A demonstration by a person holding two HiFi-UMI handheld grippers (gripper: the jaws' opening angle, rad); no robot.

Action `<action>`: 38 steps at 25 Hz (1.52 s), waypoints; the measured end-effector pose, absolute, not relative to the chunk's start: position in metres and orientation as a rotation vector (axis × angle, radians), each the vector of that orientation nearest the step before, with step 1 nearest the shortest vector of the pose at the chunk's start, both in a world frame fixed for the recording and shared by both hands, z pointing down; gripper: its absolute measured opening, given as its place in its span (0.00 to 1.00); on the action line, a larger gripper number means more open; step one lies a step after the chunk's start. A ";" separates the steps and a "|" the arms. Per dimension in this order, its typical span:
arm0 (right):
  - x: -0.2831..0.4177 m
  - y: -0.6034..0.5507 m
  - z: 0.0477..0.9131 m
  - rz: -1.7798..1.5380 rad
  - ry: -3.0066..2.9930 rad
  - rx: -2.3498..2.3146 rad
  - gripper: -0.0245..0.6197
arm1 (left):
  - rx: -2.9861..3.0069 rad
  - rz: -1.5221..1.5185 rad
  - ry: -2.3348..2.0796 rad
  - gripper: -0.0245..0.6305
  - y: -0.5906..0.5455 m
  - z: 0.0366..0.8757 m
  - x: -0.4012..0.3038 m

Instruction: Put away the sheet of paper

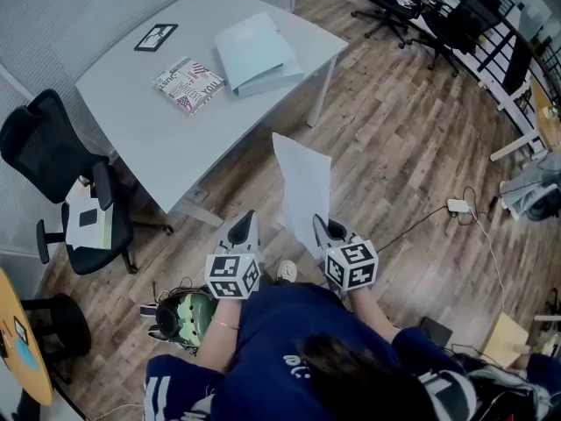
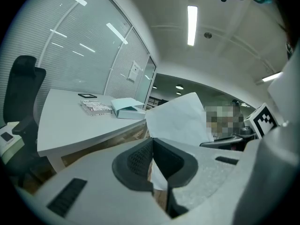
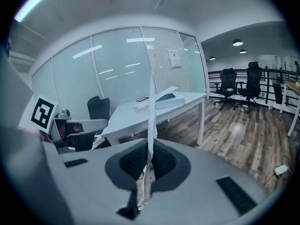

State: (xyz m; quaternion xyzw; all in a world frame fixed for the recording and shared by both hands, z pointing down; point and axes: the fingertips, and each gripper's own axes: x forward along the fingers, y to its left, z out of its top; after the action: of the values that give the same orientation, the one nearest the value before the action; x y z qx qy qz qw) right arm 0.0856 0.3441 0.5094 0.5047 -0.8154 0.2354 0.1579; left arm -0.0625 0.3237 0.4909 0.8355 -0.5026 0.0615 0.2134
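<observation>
One sheet of paper point(image 1: 304, 187) upright in air, short of table point(image 1: 149, 121).
Bottom edge clamped in right gripper point(image 1: 326, 228); left gripper point(image 1: 244, 226) shut, empty. Light, floppy, prob wants 2nd pinch on side edge.

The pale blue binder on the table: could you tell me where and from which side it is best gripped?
Probably the top cover at its free edge, coming in low from the person's side. The binder lies flat on the table, and its open side, slightly gaping, faces that way, so a jaw could slip under the cover.
</observation>
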 end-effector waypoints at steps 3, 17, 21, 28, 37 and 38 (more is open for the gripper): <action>0.092 0.335 0.508 0.675 -2.345 1.455 0.05 | 2.321 0.163 -1.416 0.04 0.316 0.489 -0.057; 0.100 0.278 0.509 0.671 -2.330 1.472 0.05 | 2.331 0.157 -1.419 0.04 0.239 0.495 -0.048; 0.100 0.244 0.508 0.665 -2.309 1.509 0.05 | 2.339 0.200 -1.403 0.04 0.201 0.503 -0.053; 0.104 0.188 0.507 0.674 -2.254 1.562 0.05 | 2.319 0.187 -1.364 0.04 0.129 0.513 -0.060; 0.102 0.135 0.510 0.688 -2.173 1.642 0.05 | 2.337 0.175 -1.308 0.04 0.065 0.518 -0.074; 0.101 0.130 0.512 0.689 -2.166 1.648 0.05 | 2.336 0.173 -1.304 0.04 0.060 0.519 -0.077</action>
State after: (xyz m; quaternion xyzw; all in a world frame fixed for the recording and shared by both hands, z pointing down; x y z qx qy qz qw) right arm 0.1014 0.1300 0.5116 0.5789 -0.7608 0.2419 0.1662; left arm -0.0767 0.0602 0.5187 0.8483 -0.4737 0.0629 0.2283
